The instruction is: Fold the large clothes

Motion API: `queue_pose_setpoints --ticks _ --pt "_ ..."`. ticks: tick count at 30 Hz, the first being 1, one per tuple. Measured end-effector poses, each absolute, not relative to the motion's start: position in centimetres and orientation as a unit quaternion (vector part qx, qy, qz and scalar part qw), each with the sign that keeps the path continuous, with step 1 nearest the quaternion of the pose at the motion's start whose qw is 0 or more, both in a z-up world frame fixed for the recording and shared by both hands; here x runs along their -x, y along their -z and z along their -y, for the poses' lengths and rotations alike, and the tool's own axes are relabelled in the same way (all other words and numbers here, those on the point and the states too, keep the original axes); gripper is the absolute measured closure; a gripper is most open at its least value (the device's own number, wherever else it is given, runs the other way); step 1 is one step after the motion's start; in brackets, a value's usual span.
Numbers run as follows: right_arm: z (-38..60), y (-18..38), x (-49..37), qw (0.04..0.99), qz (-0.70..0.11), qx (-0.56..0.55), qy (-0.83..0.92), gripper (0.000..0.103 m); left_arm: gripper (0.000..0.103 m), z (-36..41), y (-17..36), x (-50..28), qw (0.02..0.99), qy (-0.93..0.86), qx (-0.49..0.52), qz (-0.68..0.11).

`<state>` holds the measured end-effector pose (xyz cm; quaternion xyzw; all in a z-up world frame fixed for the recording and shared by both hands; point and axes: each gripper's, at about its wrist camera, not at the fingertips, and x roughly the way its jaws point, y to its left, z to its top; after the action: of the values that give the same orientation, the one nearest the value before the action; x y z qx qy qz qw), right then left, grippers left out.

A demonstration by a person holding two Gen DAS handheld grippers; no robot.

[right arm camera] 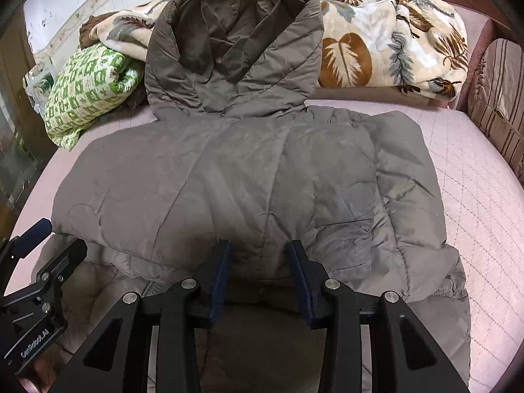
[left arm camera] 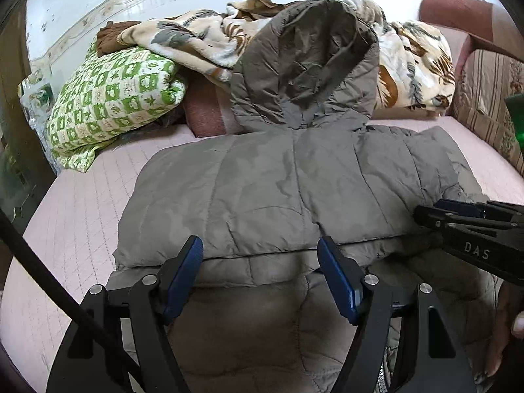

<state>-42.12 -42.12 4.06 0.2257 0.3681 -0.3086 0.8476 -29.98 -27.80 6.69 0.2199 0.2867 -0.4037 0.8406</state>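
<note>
- The grey puffer jacket (right arm camera: 249,170) lies flat on the pink bed (right arm camera: 471,177), hood (right arm camera: 235,39) propped against the far blanket pile (right arm camera: 386,46).
- Its folded lower edge runs crosswise, directly under both claws.
- Left claw (left arm camera: 260,262) gapes apart, empty; right claw (right arm camera: 258,262) stands narrower, also empty.
- Both sit about equally near that edge.

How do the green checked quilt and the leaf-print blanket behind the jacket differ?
The quilt is green and white in a small checked print; the blanket is cream with large brown and grey leaves. The quilt is a compact folded bundle left of the jacket's hood; the blanket sprawls loose behind the hood, mostly to its right. Both lie on the pink bed cover at the far edge.
</note>
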Motion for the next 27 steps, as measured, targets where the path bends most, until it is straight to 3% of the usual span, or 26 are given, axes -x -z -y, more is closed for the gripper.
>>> queue_pose_setpoints --ticks 27 --pt "41.92 -3.49 41.89 0.847 -0.373 -0.224 0.305 0.056 0.031 27.91 -6.31 29.54 0.841 0.397 -0.221 -0.292"
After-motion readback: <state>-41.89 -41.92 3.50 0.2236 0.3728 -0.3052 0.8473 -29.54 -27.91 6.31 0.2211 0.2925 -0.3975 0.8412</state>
